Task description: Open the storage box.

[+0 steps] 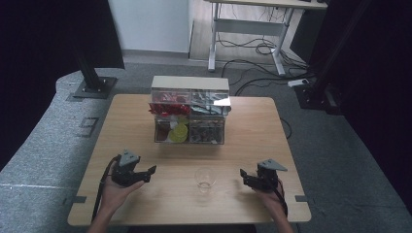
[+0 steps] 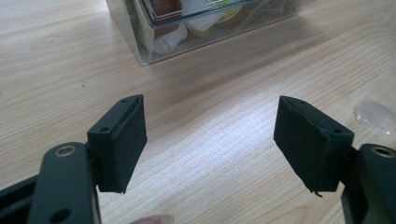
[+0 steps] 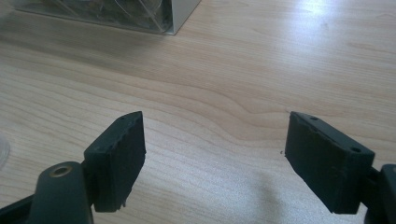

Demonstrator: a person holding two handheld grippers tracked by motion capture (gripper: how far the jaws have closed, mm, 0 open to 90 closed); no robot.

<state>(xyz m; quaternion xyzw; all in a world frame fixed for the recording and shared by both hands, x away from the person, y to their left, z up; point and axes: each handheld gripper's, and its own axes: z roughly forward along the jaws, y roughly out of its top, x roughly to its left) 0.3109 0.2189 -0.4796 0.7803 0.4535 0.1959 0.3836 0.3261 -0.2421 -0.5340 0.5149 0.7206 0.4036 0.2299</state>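
Cup (image 1: pixel 205 177): clear plastic, upright, empty, between both grippers | behind: clear compartment box (image 1: pixel 189 116) on table (image 1: pixel 252 126) | left gripper (image 1: pixel 148 174), right gripper (image 1: pixel 244 175): jaws wide, holding nothing.

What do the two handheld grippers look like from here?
Both the left gripper and the right gripper are black, each topped by a grey three-cornered plate, with a dark cable trailing back along the forearm. Each has two flat rectangular black pads on arms with brass-ringed holes.

Tool (image 3: pixel 212 158) open over table (image 3: pixel 233 70), box (image 3: pixel 140 14) beyond
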